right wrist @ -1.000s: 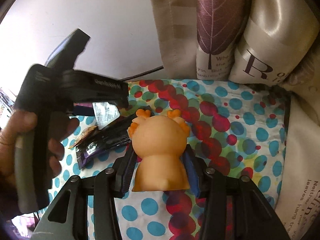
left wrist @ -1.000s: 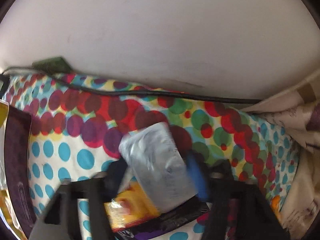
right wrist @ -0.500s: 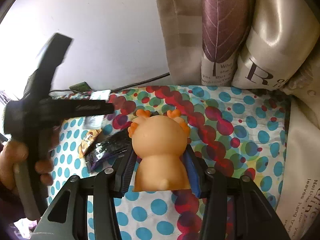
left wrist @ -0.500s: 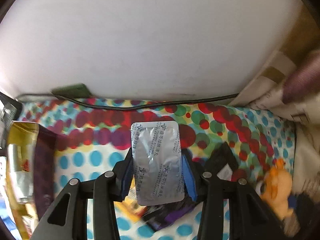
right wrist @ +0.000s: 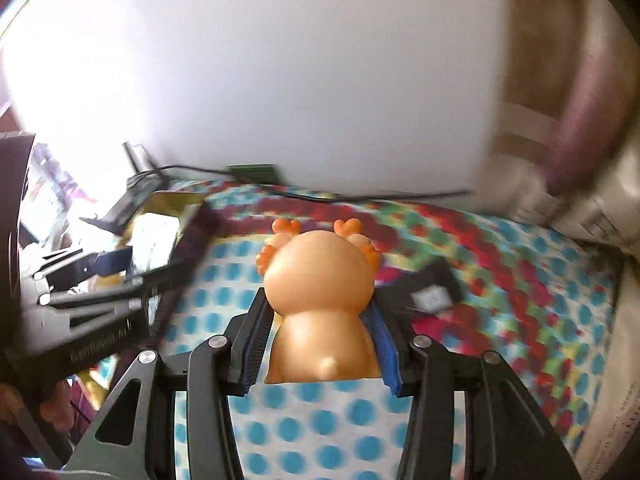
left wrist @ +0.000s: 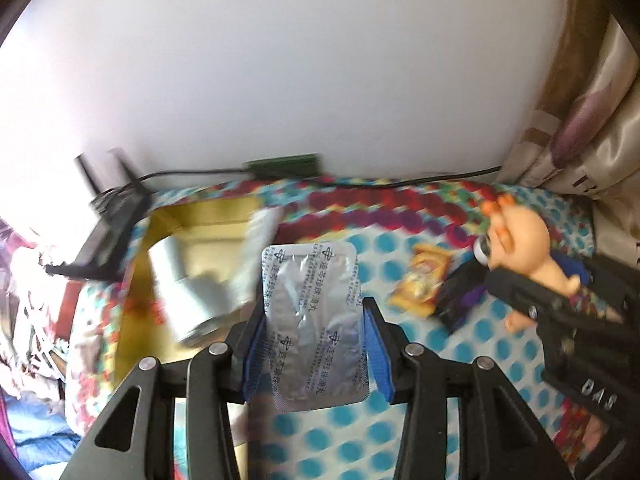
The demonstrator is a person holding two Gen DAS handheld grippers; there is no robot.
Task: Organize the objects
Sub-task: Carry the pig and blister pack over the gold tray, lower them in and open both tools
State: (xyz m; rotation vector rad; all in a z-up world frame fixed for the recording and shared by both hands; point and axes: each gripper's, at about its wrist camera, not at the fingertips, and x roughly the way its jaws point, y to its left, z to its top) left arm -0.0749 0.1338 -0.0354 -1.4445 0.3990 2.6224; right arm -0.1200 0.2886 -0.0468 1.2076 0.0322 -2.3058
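**Both grippers carry items above a dotted sheet**

The left gripper pinches a silver blister pack at frame centre. The right gripper clamps an orange toy, seen from behind. A gold box lies open at left of the left view. Likely step: carrying. Next, lower the pack over the box and release.

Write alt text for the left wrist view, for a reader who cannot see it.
The left gripper clamps a silver blister pack upright above a polka-dot bedsheet. A blurred gold box lies to the left; on the right, the other gripper holds an orange toy figure near snack packets.
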